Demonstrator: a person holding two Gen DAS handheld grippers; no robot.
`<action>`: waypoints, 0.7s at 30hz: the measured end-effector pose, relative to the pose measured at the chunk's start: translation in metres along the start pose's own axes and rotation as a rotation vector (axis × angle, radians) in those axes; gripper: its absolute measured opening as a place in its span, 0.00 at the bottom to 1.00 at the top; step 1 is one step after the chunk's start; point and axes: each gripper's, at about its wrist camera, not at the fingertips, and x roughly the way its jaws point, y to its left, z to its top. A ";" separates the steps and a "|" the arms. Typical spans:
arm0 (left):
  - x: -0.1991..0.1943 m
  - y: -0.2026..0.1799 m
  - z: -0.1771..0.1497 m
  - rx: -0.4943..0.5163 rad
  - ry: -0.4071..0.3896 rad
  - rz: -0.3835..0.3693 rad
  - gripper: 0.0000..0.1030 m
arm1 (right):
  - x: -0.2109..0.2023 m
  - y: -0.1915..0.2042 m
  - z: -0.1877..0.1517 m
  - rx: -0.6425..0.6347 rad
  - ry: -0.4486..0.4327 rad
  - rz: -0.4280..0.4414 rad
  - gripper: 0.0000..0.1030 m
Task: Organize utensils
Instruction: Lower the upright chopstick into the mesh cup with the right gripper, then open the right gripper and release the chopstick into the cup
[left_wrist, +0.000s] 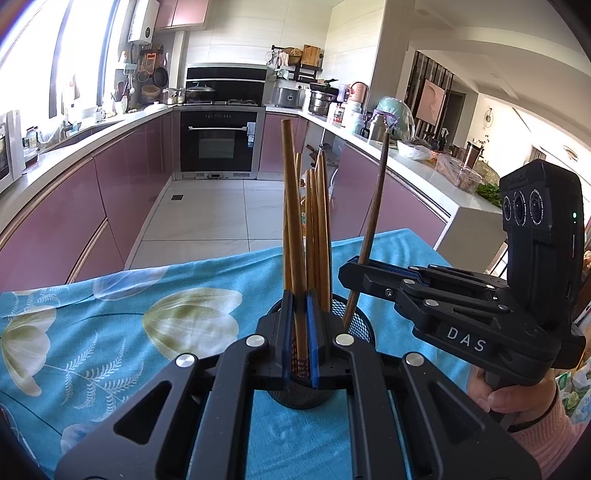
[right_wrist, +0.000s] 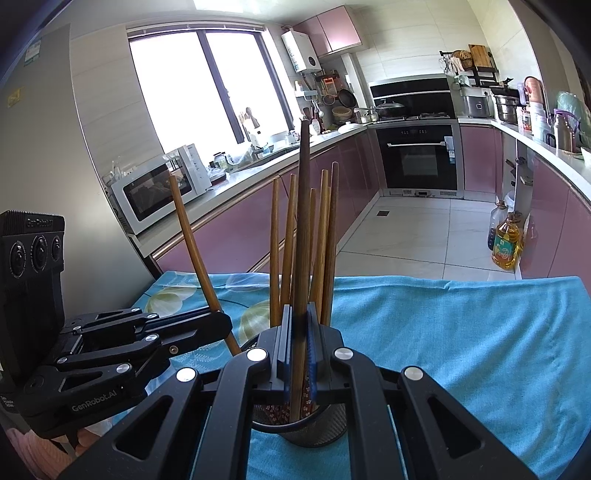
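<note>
A black mesh cup (left_wrist: 356, 325) (right_wrist: 317, 424) stands on the blue flowered cloth (left_wrist: 110, 332) (right_wrist: 461, 350) with several brown chopsticks (left_wrist: 319, 229) (right_wrist: 275, 240) upright in it. My left gripper (left_wrist: 300, 332) (right_wrist: 221, 321) is shut on a light brown chopstick (left_wrist: 291, 206) (right_wrist: 192, 243) that slants down to the cup's rim. My right gripper (right_wrist: 300, 343) (left_wrist: 354, 269) is shut on a darker chopstick (right_wrist: 303, 206) (left_wrist: 376, 192), whose lower end dips into the cup. Both grippers hover just above the cup, one on each side.
The cloth-covered table ends just beyond the cup, with tiled floor behind. Pink cabinets and counters line both sides, and an oven (left_wrist: 218, 140) stands at the far end. A microwave (right_wrist: 159, 188) sits on the counter. An oil bottle (right_wrist: 508, 243) stands on the floor. A hand in a pink sleeve (left_wrist: 517, 402) holds the right gripper.
</note>
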 end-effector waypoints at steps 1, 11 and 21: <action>0.002 0.001 0.000 0.000 0.001 0.001 0.08 | 0.000 -0.001 0.000 0.001 0.000 0.000 0.06; 0.011 0.006 0.002 -0.017 0.021 0.001 0.08 | 0.008 -0.006 0.002 0.027 0.009 0.001 0.06; 0.018 0.008 -0.001 -0.019 0.035 0.003 0.08 | 0.011 -0.006 0.001 0.031 0.011 -0.006 0.08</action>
